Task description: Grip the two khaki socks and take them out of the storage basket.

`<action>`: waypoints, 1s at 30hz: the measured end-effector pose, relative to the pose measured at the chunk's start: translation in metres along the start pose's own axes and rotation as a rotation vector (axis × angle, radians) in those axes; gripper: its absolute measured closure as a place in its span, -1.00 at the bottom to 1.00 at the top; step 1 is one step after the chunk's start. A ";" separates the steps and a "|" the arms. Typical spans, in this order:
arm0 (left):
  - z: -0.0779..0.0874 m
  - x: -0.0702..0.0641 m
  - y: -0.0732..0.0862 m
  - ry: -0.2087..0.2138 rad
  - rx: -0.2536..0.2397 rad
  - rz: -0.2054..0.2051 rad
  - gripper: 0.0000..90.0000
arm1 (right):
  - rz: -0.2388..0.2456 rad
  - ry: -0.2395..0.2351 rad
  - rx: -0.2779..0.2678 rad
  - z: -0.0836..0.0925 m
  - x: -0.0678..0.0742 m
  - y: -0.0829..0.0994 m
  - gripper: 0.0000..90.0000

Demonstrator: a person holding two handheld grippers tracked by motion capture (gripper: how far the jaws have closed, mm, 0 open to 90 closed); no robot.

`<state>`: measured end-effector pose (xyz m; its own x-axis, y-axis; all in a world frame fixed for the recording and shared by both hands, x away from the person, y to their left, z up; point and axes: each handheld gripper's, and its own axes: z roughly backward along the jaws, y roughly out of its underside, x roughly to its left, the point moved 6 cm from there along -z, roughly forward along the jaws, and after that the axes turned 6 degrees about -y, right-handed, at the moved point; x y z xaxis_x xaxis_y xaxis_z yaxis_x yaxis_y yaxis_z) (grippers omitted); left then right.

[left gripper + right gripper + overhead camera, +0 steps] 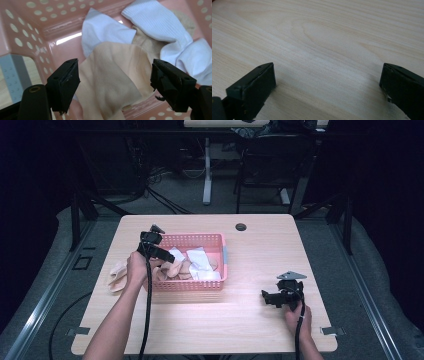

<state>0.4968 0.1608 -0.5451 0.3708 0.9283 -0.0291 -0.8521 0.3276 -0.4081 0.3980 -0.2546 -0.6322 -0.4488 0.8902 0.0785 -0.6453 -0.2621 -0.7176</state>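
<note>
One beige sock (112,75) lies apparently untouched between left hand-held gripper (115,85) jaws.

A basket (222,265) holding socks (202,262) sits on the table (260,255), left of centre; another sock (117,276) lies just left of it, the right gripper (272,297) well to its right

A pink plastic basket (220,251) with round holes in its walls sits on the tabletop (250,320), toward the left. Socks lie heaped inside it. A peach sock (112,82) is uppermost on the near left side, limp and creased, draped over the basket's rim. Behind it lie white socks (155,27), one ribbed and bent across a tan one (147,43). Another peach sock (118,276) lies crumpled on the tabletop, just left of the basket.
</note>
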 end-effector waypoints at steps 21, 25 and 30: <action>-0.011 0.000 0.015 0.035 0.125 -0.041 0.67 | 0.001 -0.001 0.002 0.000 0.000 0.000 -1.00; -0.008 0.004 0.015 0.026 0.135 -0.055 0.86 | 0.001 -0.001 0.002 0.000 0.000 0.000 -1.00; -0.005 0.004 0.015 0.021 0.138 -0.067 0.90 | 0.001 -0.002 0.002 0.000 0.000 0.000 -1.00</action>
<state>0.4871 0.1690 -0.5557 0.4347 0.9002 -0.0254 -0.8675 0.4110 -0.2802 0.3980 -0.2545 -0.6322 -0.4505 0.8893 0.0788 -0.6463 -0.2639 -0.7160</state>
